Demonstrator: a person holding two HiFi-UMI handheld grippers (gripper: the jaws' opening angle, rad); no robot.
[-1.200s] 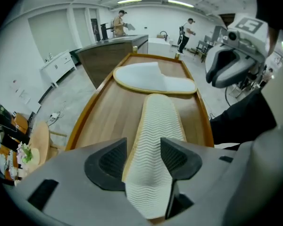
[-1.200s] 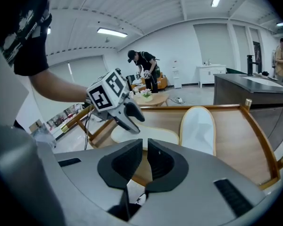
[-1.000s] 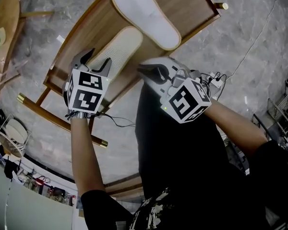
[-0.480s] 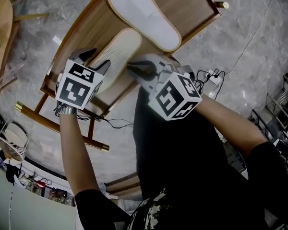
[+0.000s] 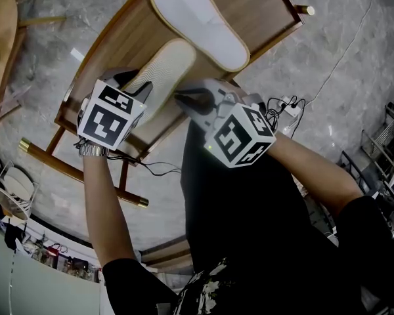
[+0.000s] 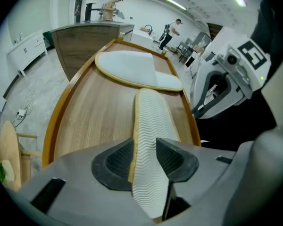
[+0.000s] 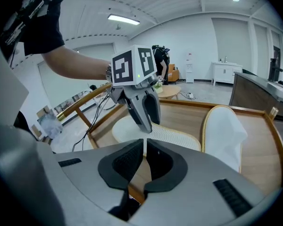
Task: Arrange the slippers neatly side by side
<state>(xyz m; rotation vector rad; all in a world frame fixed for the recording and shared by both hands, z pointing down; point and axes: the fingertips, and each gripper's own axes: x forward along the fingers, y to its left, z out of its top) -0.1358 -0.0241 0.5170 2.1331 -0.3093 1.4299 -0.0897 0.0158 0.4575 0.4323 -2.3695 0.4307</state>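
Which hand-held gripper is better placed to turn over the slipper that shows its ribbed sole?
Left. The left hand-held gripper has just been closing on the sole-up slipper, which sits between its pads. The right hand-held gripper, also just closing, holds nothing.

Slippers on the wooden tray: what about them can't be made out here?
- Near slipper: its upper side faces away in every view. Its near end is hidden by the left gripper, whose fingers have just been closing on it.
- Far slipper: its sole lies against the tray. The head view's top edge clips its tip.
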